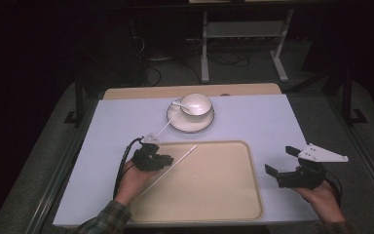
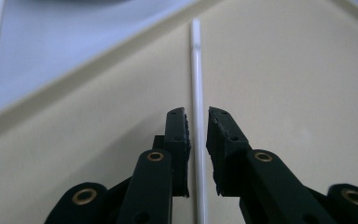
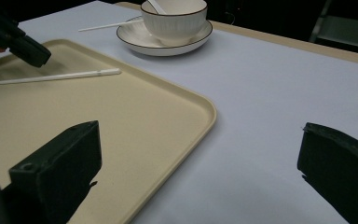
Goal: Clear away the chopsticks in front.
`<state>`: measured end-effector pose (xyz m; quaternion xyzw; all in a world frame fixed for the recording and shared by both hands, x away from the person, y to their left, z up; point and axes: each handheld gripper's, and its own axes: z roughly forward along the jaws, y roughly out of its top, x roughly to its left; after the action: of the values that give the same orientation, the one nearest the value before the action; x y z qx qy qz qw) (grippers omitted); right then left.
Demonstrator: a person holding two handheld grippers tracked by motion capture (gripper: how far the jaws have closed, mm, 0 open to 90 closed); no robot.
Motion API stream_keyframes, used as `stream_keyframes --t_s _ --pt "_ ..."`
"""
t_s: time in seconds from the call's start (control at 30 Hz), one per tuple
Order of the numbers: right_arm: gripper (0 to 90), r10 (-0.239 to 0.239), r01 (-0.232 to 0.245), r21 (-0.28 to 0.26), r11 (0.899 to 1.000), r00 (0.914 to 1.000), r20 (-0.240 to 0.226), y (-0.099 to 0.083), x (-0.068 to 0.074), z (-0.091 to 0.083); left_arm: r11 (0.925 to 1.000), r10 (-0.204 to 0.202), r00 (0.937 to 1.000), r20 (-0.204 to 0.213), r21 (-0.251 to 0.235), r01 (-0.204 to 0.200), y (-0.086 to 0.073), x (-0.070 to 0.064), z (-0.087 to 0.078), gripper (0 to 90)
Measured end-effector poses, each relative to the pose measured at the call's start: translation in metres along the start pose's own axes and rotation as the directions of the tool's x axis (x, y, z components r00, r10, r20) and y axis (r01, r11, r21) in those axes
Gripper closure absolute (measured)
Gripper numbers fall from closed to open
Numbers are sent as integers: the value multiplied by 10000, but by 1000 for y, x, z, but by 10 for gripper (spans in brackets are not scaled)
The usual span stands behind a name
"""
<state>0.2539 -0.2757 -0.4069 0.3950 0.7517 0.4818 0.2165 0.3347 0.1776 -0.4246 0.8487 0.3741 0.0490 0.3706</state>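
White chopsticks (image 1: 168, 169) (image 1: 168, 125): two; one tray (image 1: 233, 204).

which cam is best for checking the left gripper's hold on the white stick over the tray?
Left gripper view: the white stick runs between the left gripper pads, small gaps both sides, so contact is unclear. High view shows the stick crossing the tray edge. Right gripper view shows it from the side, the gripper end cut off.

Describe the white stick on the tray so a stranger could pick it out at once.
On the beige tray, near its left side, the left gripper has its jaws around a thin white stick lying diagonally. The other white stick lies off the tray, its far end by the saucer.
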Motion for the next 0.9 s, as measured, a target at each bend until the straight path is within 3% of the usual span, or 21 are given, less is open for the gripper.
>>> stream_keyframes --t_s 0.13,0.3,0.5,0.9 --pt "0 -27 27 28 10000 10000 -21 0 1 1 9988 489 9982 351 61 -491 14 -1 9 847" --pt "0 -19 19 40 10000 10000 -18 0 1 1 9942 960 9918 840 409 -997 34 -6 31 897" --pt "0 45 -45 35 10000 10000 -11 -1 0 1 9905 1186 9885 943 587 -1244 51 -7 53 897" --pt "0 113 -113 -7 9999 9999 -30 -2 -1 -1 9896 1091 9884 1058 820 -1180 72 -5 90 897"
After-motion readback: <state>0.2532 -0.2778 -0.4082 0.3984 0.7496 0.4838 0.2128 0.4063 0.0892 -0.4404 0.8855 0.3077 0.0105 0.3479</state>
